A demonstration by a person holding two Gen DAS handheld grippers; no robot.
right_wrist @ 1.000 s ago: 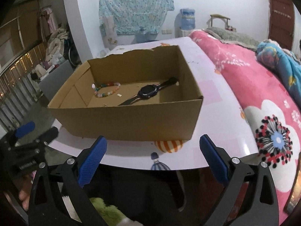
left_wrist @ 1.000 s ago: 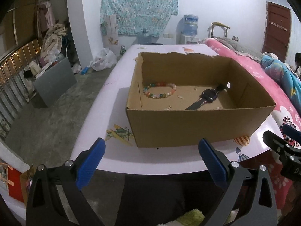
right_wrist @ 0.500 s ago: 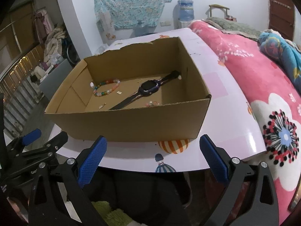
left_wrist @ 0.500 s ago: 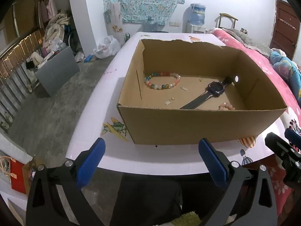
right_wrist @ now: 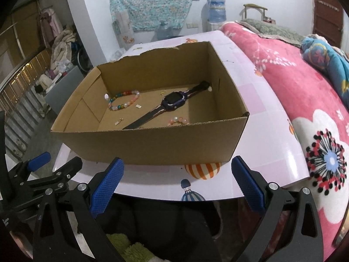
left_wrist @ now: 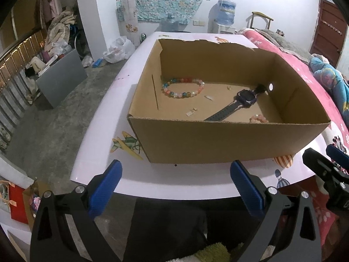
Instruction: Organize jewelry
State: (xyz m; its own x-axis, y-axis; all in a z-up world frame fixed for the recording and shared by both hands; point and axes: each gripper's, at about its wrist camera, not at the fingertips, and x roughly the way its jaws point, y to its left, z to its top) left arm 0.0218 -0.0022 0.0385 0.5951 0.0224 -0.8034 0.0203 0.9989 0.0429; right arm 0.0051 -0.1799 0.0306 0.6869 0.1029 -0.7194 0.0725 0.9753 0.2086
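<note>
We see a glossy white table (left_wrist: 104, 118) with small cartoon prints on it, and beside it a pink floral blanket (right_wrist: 305, 91) spread along the table's right side. On the table stands an open cardboard box (left_wrist: 229, 142), its far wall ragged along the top edge, and it takes up most of the table's near end. Our two tools sit low in front of the box, short of the table's near edge, and neither touches anything. The left gripper (left_wrist: 176, 190) has its blue-padded fingers (left_wrist: 104, 187) spread wide apart with nothing between them, and the right gripper (right_wrist: 178, 187) is spread just as wide and also holds nothing; each one shows at the edge of the other's view. Inside the box, on its floor, a dark wristwatch (left_wrist: 237, 104) lies flat and diagonal, its square face toward the far right and one strap end close to a small round hole in the right wall. To the far left of it lies a bracelet of multicoloured beads (left_wrist: 182, 87), flat in a loop near the left wall and well apart from the watch. A smaller bracelet of pink beads (left_wrist: 258, 118) rests against the near wall, just right of the watch's near strap and partly hidden by the box edge. Between the two bracelets we make out a few tiny gold and silver pieces (left_wrist: 191, 111), too small for us to tell what they are.
</note>
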